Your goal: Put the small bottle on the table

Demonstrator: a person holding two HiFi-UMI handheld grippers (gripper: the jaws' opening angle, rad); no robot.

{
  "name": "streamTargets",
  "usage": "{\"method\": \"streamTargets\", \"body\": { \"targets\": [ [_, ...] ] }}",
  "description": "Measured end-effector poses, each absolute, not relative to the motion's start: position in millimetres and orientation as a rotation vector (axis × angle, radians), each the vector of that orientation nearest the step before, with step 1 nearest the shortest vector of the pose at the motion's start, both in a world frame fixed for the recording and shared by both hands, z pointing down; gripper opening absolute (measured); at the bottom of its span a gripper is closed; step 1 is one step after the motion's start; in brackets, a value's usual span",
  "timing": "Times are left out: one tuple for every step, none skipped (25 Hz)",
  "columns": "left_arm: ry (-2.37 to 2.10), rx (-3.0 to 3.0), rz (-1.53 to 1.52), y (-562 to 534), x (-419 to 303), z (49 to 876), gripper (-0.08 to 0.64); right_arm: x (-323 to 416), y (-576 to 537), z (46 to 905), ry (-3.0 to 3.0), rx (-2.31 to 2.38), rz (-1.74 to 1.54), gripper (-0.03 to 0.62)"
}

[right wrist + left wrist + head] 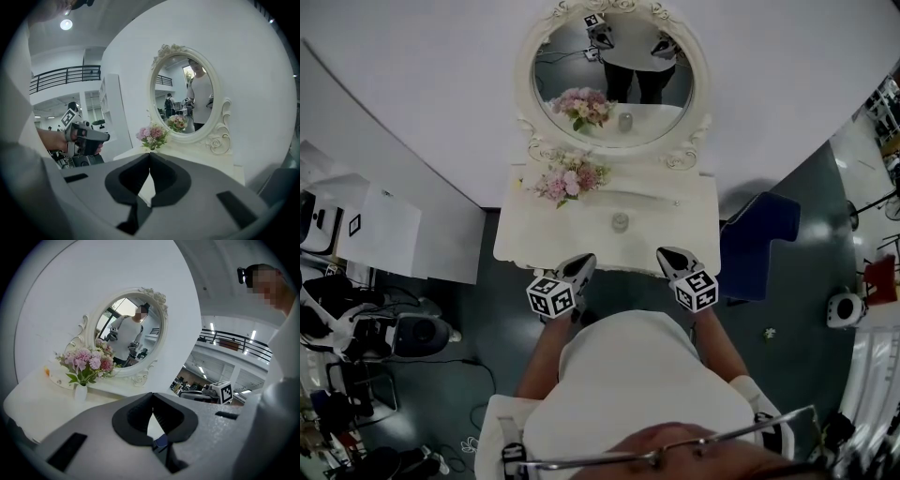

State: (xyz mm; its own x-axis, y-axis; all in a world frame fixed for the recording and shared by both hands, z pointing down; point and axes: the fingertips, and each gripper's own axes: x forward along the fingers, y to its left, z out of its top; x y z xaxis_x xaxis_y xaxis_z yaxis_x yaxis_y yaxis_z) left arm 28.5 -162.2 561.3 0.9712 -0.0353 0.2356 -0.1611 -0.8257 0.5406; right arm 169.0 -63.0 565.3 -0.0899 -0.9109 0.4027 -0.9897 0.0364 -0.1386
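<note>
Cream-white dressing table [675, 225] against the wall, with an oval mirror [649, 80] in a carved frame above it. We note the small bottle [620, 222] standing upright on the tabletop, about mid-width, with a bunch of pink flowers [570, 178] behind it and to its left, apart from it. In the head view the left gripper [584, 262] and the right gripper [667, 255] hover side by side at the table's near edge, both pointing toward the mirror. The bottle sits ahead of them, roughly on the line between the two, touching neither. In the left gripper view we see the jaws pressed together with nothing between them. The right gripper view shows the same: pads meeting, nothing gripped. We cannot make out the bottle in either gripper view; only the flowers and mirror show beyond the jaws.
</note>
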Motion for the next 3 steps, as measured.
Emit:
{"method": "streamTargets", "body": {
  "targets": [
    [-0.139, 2.532, 0.288, -162.0, 28.4, 561.3, 0.003, 169.2, -62.5, 565.5, -2.103, 1.970, 0.570, 0.008],
    [-0.139, 2.532, 0.287, -161.9, 28.3, 561.5, 0.003, 169.4, -62.1, 565.8, -2.102, 1.972, 0.570, 0.008],
    [-0.140, 2.533, 0.286, -162.0, 28.3, 561.6, 0.003, 169.6, -61.8, 566.2, -2.100, 1.973, 0.570, 0.008]
  ]
}}
